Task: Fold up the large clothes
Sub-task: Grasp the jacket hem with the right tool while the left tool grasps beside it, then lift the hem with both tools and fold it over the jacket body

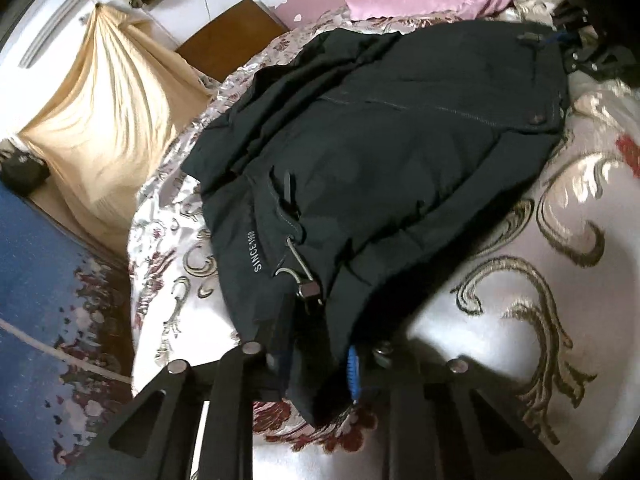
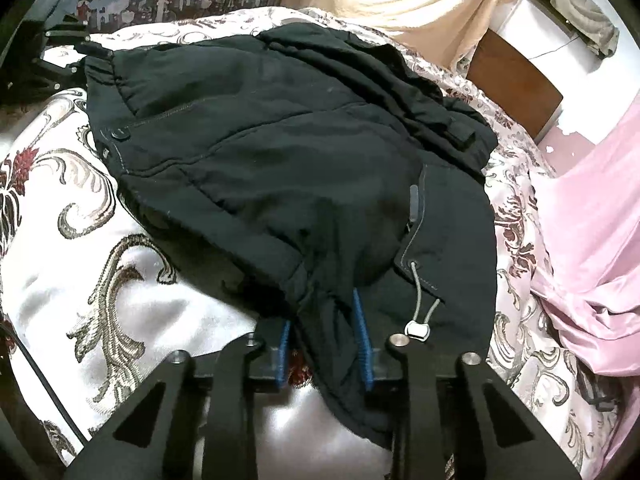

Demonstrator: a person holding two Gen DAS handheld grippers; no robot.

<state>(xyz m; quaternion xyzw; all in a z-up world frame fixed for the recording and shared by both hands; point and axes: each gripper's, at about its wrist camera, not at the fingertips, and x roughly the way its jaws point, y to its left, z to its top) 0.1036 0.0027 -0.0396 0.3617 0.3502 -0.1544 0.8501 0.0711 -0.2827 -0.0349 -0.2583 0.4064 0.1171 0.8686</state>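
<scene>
A black padded jacket (image 1: 380, 152) lies crumpled on a patterned bedspread (image 1: 520, 280); white "SINCE" lettering runs along one edge. My left gripper (image 1: 316, 364) is shut on the jacket's near hem, with dark fabric bunched between its fingers and one blue pad (image 1: 352, 372) showing. In the right wrist view, the same jacket (image 2: 280, 140) fills the middle. My right gripper (image 2: 322, 350) is shut on a fold of its hem, which sits between the two blue pads (image 2: 362, 344). A grey drawcord with a white toggle (image 2: 416, 330) hangs just right of that grip. Each gripper holds an opposite end of the jacket.
Pink sheeting (image 2: 592, 240) is heaped on the bed to the right in the right wrist view. Beige draped cloth (image 1: 104, 120) and a brown wooden board (image 1: 232, 36) stand past the bed edge. A blue patterned surface (image 1: 40, 280) lies beside the bed.
</scene>
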